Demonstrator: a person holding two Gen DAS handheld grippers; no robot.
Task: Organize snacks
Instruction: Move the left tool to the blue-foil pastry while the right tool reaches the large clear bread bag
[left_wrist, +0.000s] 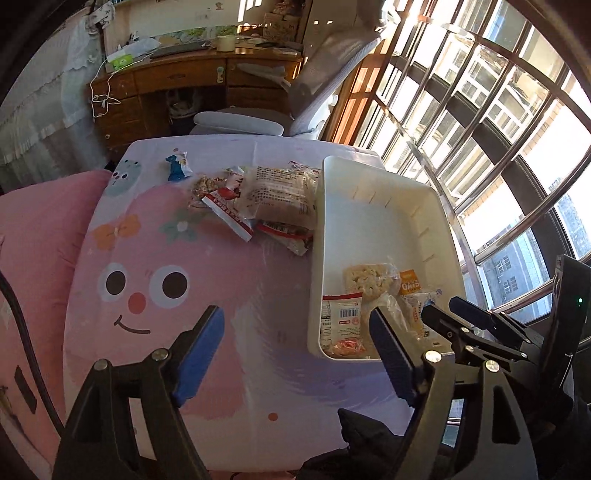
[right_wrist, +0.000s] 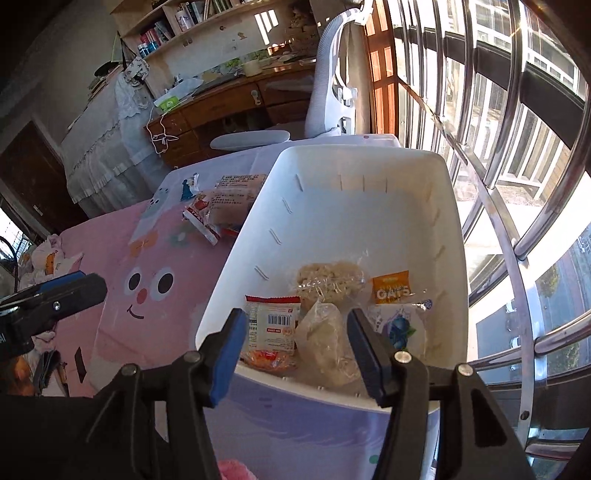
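Several snacks are already lying in the white bin (right_wrist: 448, 229): a red-edged packet (right_wrist: 271, 325), a clear bag (right_wrist: 325, 343), an oat bar (right_wrist: 392, 287), a blue-printed pack (right_wrist: 400, 328) and a noodle block (right_wrist: 330, 282), all crowded at the near end. More are waiting in a loose pile (left_wrist: 258, 203) on the table (left_wrist: 155, 258), just left of the bin's far end, with a small blue packet (left_wrist: 178, 167) lying apart beyond it.

I am holding my left claw (left_wrist: 297, 352) wide open over the pink cloth, gripping nothing; its right finger is overlapping the bin's near corner in view. My right claw (right_wrist: 297, 352) is hanging about half open above the bin's near edge, the clear bag showing between the fingers but no pad pressing it, so I am judging it empty too.

Pile is lying ahead of the left claw and slightly right, well apart, up the table. Left claw is the nearer of the two; the right would be reaching across the bin wall. Top of the pile is a big clear pack (left_wrist: 282, 197), long axis running roughly away from me, so I am reckoning a grip across its short width is what suits.
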